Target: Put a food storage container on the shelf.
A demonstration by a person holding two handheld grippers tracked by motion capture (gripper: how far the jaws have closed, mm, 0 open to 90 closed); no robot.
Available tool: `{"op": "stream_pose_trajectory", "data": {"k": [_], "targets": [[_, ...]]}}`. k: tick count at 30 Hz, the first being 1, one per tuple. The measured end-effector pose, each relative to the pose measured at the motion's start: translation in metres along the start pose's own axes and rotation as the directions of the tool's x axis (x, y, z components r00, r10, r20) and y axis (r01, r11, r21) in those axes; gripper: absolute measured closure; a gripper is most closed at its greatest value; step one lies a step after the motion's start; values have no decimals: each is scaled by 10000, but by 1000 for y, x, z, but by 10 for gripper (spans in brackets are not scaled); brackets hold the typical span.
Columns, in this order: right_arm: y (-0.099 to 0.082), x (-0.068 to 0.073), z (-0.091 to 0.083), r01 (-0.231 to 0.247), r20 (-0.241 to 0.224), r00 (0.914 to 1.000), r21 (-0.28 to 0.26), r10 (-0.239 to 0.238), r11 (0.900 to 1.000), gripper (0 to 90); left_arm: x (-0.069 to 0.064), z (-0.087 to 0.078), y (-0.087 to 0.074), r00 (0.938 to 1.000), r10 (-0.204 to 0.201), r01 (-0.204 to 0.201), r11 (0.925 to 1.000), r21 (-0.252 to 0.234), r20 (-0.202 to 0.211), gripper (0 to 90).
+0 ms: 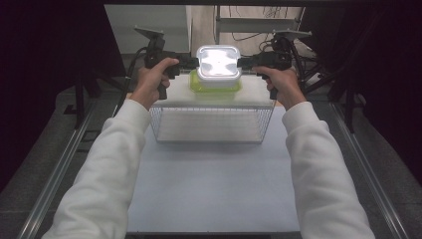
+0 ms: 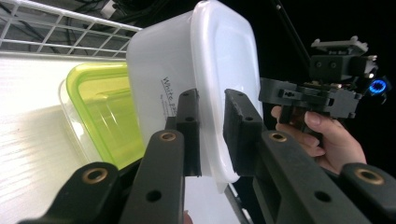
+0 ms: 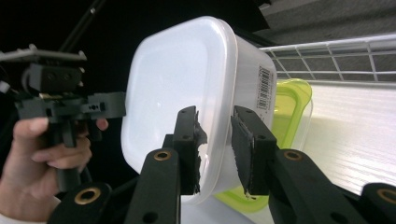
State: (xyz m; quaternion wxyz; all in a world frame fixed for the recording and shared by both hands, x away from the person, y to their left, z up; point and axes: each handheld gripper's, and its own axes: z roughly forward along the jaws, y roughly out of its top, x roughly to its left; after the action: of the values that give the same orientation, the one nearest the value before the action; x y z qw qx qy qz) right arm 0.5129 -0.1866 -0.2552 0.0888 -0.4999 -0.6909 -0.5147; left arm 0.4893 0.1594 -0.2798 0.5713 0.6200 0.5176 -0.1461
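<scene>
A: Where does the white container (image 1: 219, 67) sit relative to the claws?

B: Between them, above the green-lidded container (image 1: 215, 85) on the wire basket's (image 1: 211, 124) top shelf. The left claw (image 1: 191, 61) meets its left rim, the right claw (image 1: 245, 62) its right rim; its broad lid faces up, and both hands are equally near.

A: And the claws' state?

B: In each gripper view the jaws straddle the lid's rim at a narrow spread. The left claw (image 2: 210, 126) and right claw (image 3: 215, 140) appear to pinch that rim, though loosely; contact looks light.
</scene>
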Motion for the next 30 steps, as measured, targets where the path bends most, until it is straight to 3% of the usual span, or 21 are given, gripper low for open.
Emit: {"op": "stream_pose_trajectory", "data": {"k": [4, 10, 13, 16, 18, 21, 22, 23, 25, 30], "targets": [[3, -11, 5, -749, -341, 9966, -77, 746, 9972, 698, 5, 3, 2, 9996, -279, 279, 9996, -101, -35, 733], [4, -15, 11, -1182, -543, 9915, -5, 1180, 9930, 669, 10, 6, 2, 9996, -283, 282, 9995, -145, -80, 690], [4, -16, 12, -1073, -552, 9928, -147, 1064, 9941, 643, 8, 6, 1, 9993, 116, -123, 9998, -183, -365, 651], [3, -12, 11, -908, -484, 9949, -437, 887, 9949, 496, 6, 4, -1, 9942, 692, -722, 9968, -350, -827, 461], [1, -6, 6, -471, -382, 9983, -843, 440, 9953, 459, 1, -1, -4, 9855, 1289, -1344, 9900, -438, -1107, 370], [-4, 3, -5, 381, -160, 9991, -1249, -405, 9914, 402, -9, -9, -11, 9744, 1872, -1954, 9791, -571, -1244, 294], [-10, 7, -13, 885, 11, 9960, -1432, -893, 9857, 369, -15, -16, -18, 9698, 2198, -2277, 9712, -697, -1056, 277], [-10, 7, -13, 885, 11, 9960, -1432, -893, 9857, 369, -15, -16, -18, 9698, 2198, -2277, 9712, -697, -1056, 267], [-17, 8, -21, 1212, 32, 9925, -1583, -1222, 9799, 347, -20, -24, -28, 9591, 2571, -2658, 9618, -651, -1187, 259], [-43, 4, -44, 2199, 429, 9755, -1671, -2157, 9611, 301, -25, -45, -57, 9406, 3180, -3276, 9421, -713, -1189, 233]]}}
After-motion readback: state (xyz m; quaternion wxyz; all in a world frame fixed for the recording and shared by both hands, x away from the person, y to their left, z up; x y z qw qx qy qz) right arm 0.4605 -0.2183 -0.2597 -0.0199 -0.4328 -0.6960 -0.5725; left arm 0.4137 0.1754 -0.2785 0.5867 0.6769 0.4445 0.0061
